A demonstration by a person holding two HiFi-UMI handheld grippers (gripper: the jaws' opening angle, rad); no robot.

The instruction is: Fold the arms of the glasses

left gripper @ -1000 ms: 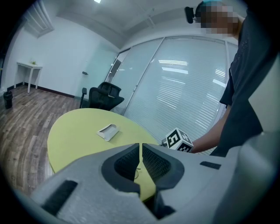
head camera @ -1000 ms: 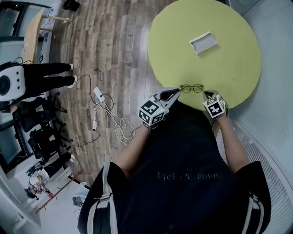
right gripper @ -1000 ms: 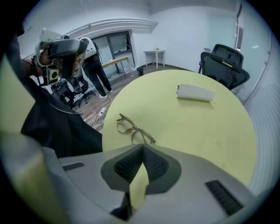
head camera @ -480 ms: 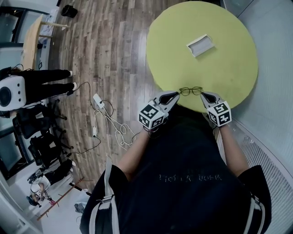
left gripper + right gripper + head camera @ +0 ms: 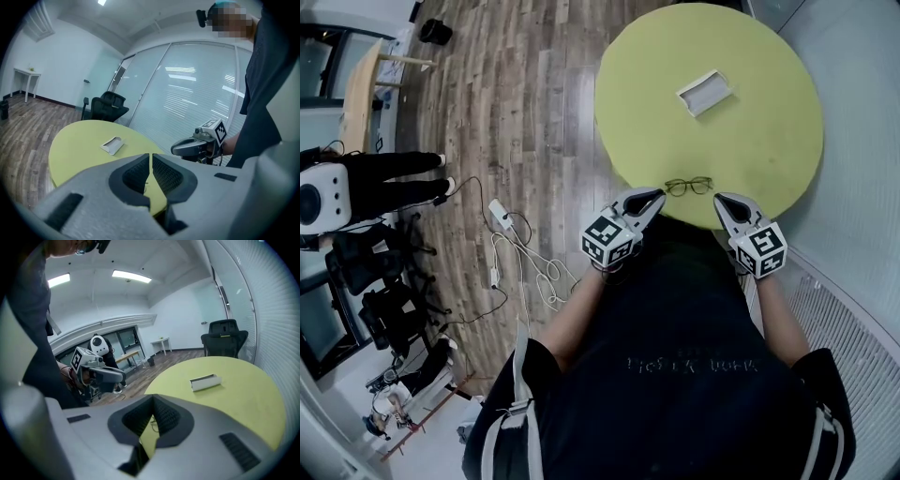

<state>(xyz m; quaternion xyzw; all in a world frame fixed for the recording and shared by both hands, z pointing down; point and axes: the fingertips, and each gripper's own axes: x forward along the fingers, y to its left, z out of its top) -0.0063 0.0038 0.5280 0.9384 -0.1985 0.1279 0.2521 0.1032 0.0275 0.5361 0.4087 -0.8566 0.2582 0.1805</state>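
Thin dark-rimmed glasses [image 5: 689,186] lie on the near edge of the round yellow-green table [image 5: 750,141]. At this size I cannot tell whether their arms are folded. My left gripper [image 5: 654,194] sits just left of the glasses, its tip close to the frame's left end, jaws shut on nothing. My right gripper [image 5: 721,199] is just right of the glasses and a little apart from them, also shut and empty. In the left gripper view my jaws [image 5: 150,155] meet, with the right gripper [image 5: 188,147] opposite. In the right gripper view the jaws [image 5: 152,398] are closed too.
A small white open case [image 5: 704,91] lies mid-table, beyond the glasses. Cables and a power strip [image 5: 500,212] trail on the wooden floor to the left. A person in black [image 5: 394,173] stands far left. A glass wall runs along the right.
My right gripper has drawn back from the right end of the glasses, toward my body. The left gripper has barely moved and the glasses lie where they were.
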